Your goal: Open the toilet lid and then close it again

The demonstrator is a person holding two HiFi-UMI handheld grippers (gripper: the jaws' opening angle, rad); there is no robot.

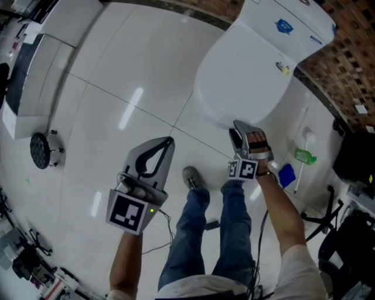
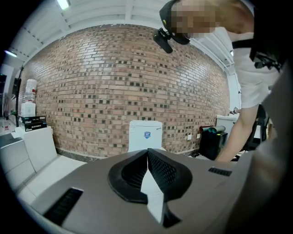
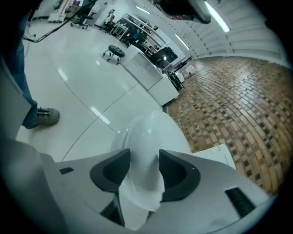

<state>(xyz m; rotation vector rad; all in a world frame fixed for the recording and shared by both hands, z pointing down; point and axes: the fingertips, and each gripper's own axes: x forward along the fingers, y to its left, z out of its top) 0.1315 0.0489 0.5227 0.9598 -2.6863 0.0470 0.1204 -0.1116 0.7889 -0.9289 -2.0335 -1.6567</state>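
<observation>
The white oval plastic toilet lid [image 1: 243,76] is lying flat down on the white ceramic toilet, just ahead of the right gripper [image 1: 240,129], whose tips are hovering at the lid's front edge. In the right gripper view its jaws are standing about half apart with the rounded front of the lid showing beyond the gap; the pads are pressing on nothing, so it is holding nothing. The left gripper [image 1: 170,140] is hanging over the bare white floor tiles [image 1: 117,76], well apart from the toilet, which is sitting ahead of it and off to its right; its jaws are meeting at the tips around nothing. With the lid down and no grip on it, I am judging either that the lift is still to come or that the closing is finished; the pictures are not settling which. As for writing, a small blue shield-shaped sticker [image 1: 284,26] is showing on the white cistern [image 1: 304,17], too small to read, and each gripper's cube is carrying a black-and-white square marker [image 1: 128,212].
</observation>
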